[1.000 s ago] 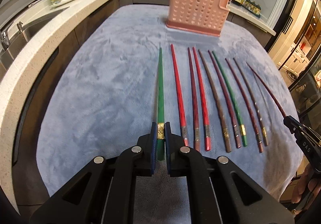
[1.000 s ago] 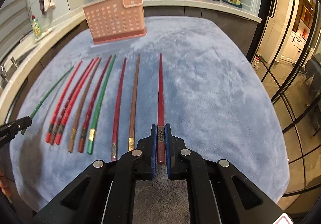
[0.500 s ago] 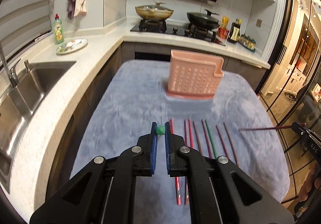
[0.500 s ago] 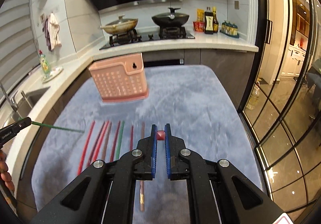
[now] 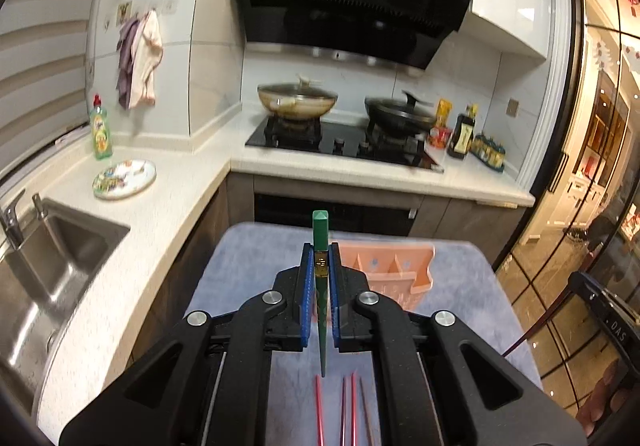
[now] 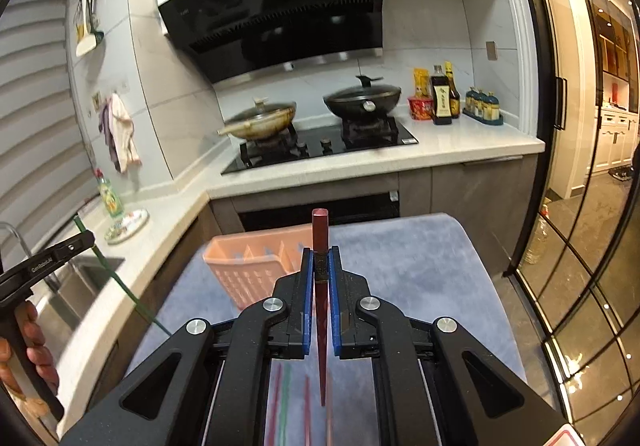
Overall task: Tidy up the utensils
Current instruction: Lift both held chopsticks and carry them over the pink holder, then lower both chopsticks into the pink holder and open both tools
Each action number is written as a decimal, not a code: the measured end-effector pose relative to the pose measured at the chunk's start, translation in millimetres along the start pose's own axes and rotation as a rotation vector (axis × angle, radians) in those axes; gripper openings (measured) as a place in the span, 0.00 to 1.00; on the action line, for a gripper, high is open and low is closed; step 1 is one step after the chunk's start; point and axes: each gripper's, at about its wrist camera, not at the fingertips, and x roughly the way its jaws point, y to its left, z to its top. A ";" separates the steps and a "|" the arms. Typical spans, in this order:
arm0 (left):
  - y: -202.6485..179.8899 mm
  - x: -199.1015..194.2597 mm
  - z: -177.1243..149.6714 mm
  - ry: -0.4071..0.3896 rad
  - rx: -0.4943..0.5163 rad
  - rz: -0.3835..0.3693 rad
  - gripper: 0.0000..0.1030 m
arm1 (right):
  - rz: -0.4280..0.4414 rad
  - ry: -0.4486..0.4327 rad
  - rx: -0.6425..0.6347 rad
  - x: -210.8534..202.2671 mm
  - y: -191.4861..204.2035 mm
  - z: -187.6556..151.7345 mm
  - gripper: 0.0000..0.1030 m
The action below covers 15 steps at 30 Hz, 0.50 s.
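My left gripper (image 5: 320, 266) is shut on a green chopstick (image 5: 320, 230), held upright with its thick end up and its thin tip hanging down. My right gripper (image 6: 321, 266) is shut on a dark red chopstick (image 6: 320, 226), held the same way. The pink perforated utensil holder (image 5: 384, 270) stands on the blue-grey cloth (image 5: 248, 266) just beyond both grippers; it also shows in the right wrist view (image 6: 248, 266). Several chopsticks (image 5: 348, 406) lie on the cloth below the grippers. The left gripper with its green chopstick shows at the left of the right wrist view (image 6: 48, 258).
A sink (image 5: 48, 258) and white counter (image 5: 160, 214) lie to the left, with a plate (image 5: 124, 174) and a soap bottle (image 5: 100, 134). A stove with two pans (image 5: 344, 134) is behind the holder. Glass doors (image 6: 580, 246) stand to the right.
Both grippers have lifted their chopsticks off the cloth and swung them from lying flat to upright, and have moved closer to the pink holder.
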 end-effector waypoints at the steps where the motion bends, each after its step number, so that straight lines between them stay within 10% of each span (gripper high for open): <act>1: -2.7 2.2 10.0 -0.022 -0.005 -0.005 0.07 | 0.017 -0.028 0.008 4.5 3.5 12.3 0.07; 15: -29.9 66.2 83.6 -0.158 -0.011 -0.011 0.07 | 0.091 -0.190 0.046 80.3 43.2 96.0 0.07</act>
